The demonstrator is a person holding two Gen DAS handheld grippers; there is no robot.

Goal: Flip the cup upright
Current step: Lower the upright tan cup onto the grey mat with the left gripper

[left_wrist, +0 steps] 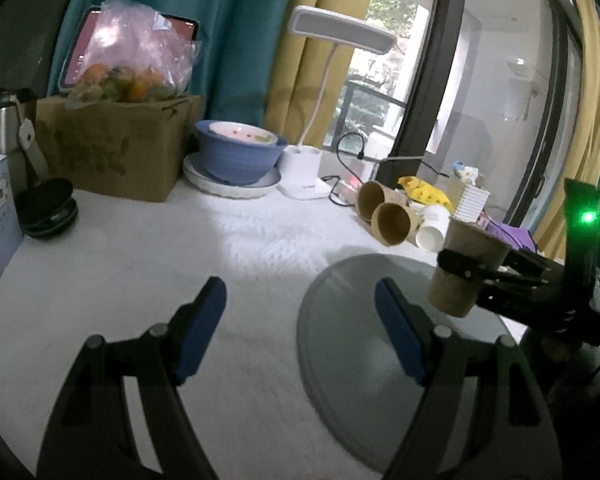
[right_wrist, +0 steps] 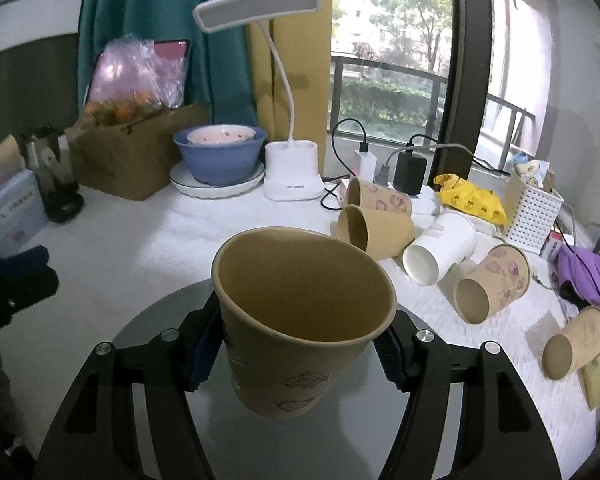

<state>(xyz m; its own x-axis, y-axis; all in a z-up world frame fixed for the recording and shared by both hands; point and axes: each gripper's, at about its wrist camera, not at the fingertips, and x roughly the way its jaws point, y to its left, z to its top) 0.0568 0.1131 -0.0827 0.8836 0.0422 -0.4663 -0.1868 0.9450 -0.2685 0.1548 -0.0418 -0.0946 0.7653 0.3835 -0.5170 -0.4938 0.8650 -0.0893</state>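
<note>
One brown paper cup [right_wrist: 300, 320] sits between the jaws of the right gripper [right_wrist: 296, 344], mouth up and tipped slightly toward the camera, its base hanging just above a round grey plate [right_wrist: 148, 328] directly below the jaws. The blue pads press the cup's wall on both sides below the rim, so these jaws are clenched on it. In the left wrist view the same cup [left_wrist: 464, 268] shows held upright off to the right of the left gripper [left_wrist: 300, 320], whose jaws stand wide apart with nothing between them, low over the white cloth-covered bench [left_wrist: 140, 264].

The cup looks light, thin-walled and easy to crush; its rim appears a little out of round, though the lens may account for that. A hold at mid-wall, where the pads are now, seems sensible: firm enough to stop slipping, gentle enough not to buckle the paper. Being empty, it would likely tip easily if set down crooked, so a flat landing matters.

Beyond the right jaws, further ahead and to the right, several more paper cups [right_wrist: 376, 232] lie on their sides.
</note>
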